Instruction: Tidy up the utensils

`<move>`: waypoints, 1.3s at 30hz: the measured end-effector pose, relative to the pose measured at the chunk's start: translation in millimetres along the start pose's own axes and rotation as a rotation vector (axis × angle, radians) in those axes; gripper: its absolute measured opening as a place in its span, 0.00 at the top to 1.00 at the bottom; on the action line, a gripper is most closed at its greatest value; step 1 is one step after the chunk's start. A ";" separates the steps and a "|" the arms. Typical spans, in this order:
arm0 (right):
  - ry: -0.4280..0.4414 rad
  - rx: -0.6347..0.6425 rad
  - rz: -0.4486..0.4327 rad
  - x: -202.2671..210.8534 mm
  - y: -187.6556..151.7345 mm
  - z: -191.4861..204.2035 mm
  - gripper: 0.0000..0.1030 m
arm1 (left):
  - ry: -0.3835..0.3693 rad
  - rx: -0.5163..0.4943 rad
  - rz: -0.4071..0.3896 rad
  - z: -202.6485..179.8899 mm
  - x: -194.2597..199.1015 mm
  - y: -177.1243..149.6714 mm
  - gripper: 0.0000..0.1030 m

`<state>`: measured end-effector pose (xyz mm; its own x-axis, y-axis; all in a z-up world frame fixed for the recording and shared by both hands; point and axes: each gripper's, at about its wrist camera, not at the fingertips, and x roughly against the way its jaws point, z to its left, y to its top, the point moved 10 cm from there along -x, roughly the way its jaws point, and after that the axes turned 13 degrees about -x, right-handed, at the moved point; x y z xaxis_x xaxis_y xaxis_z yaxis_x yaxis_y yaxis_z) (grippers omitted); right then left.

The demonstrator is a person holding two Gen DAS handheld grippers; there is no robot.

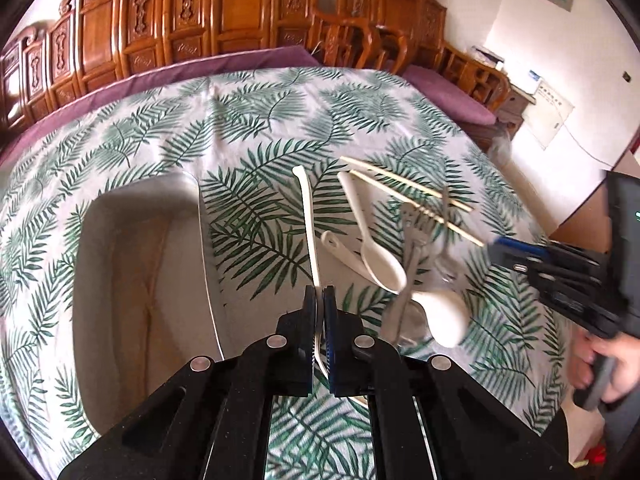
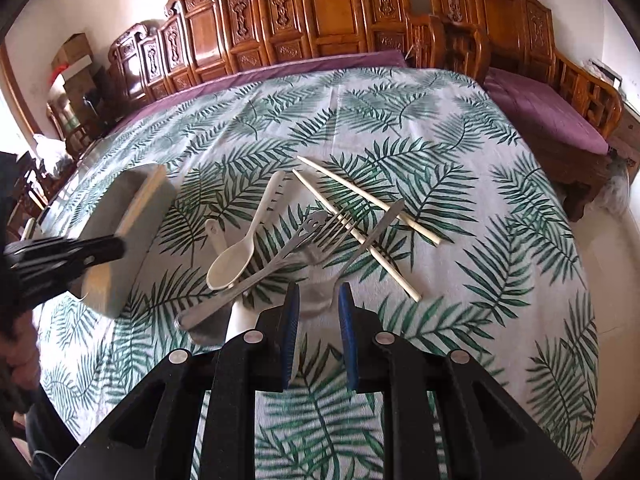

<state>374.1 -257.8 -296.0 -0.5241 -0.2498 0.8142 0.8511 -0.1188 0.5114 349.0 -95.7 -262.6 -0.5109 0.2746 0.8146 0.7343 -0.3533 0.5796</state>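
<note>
Carved wooden furniture with purple cushions backs a table (image 1: pixel 248 128) spread with a palm-leaf cloth. Taking the utensil pile (image 2: pixel 304 240) at the middle of the cloth as landmark: far left of it lies a pale grey tray (image 1: pixel 132 264), and what shows of its inside looks bare, so sorting seems barely begun. Between tray and pile, the left gripper (image 1: pixel 319 320) is clamped tight on the handle of a slim white spoon (image 1: pixel 307 216), whose shaft runs out ahead of the jaws; it appears lifted off the cloth and bound for the tray, though that is a judgement. In the pile itself a white soup spoon (image 2: pixel 230 264) rests at the left edge, metal forks (image 2: pixel 316 236) cross the middle, a metal knife (image 2: pixel 376 232) lies over them, and two pale chopsticks (image 2: pixel 368 204) slant along the right and far side. Just on the near side of the pile hovers the right gripper (image 2: pixel 318 336), jaws partly apart with nothing between them. Nearly everything is still unsorted: spoons, forks, knife and chopsticks all wait.
</note>
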 end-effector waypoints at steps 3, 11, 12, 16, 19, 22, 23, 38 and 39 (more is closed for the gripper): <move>-0.031 -0.003 0.038 -19.8 -0.2 -2.1 0.79 | -0.019 -0.004 -0.019 -2.7 11.8 1.2 0.97; -0.083 -0.051 0.090 -50.0 6.2 -13.7 0.79 | -0.051 -0.002 -0.061 -0.9 36.3 1.0 0.97; -0.096 -0.048 0.097 -53.5 6.6 -14.3 0.79 | -0.053 -0.002 -0.063 -0.3 36.9 0.6 0.97; -0.131 -0.024 0.118 -62.0 6.9 -13.0 0.79 | -0.057 -0.001 -0.067 1.7 39.6 -1.8 0.97; -0.173 0.013 0.127 -67.0 7.8 -11.7 0.79 | -0.057 -0.001 -0.075 3.9 43.2 -2.8 0.97; -0.205 0.036 0.133 -68.6 7.9 -9.7 0.79 | -0.059 0.006 -0.080 5.4 46.2 -4.8 0.97; -0.209 0.035 0.136 -68.8 8.4 -10.0 0.79 | -0.060 0.008 -0.082 6.0 47.1 -5.4 0.97; -0.246 0.042 0.215 -59.7 -2.9 -16.3 0.96 | -0.052 0.011 -0.120 7.2 69.4 -6.1 0.97; -0.247 0.045 0.215 -57.5 -5.5 -17.2 0.96 | -0.051 0.011 -0.121 7.0 71.3 -6.5 0.97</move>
<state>400.1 -259.3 -350.3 -0.3285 -0.0236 0.9442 0.9439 -0.0450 0.3273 311.0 -67.5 -208.4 -0.5733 0.3597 0.7362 0.6734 -0.3050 0.6734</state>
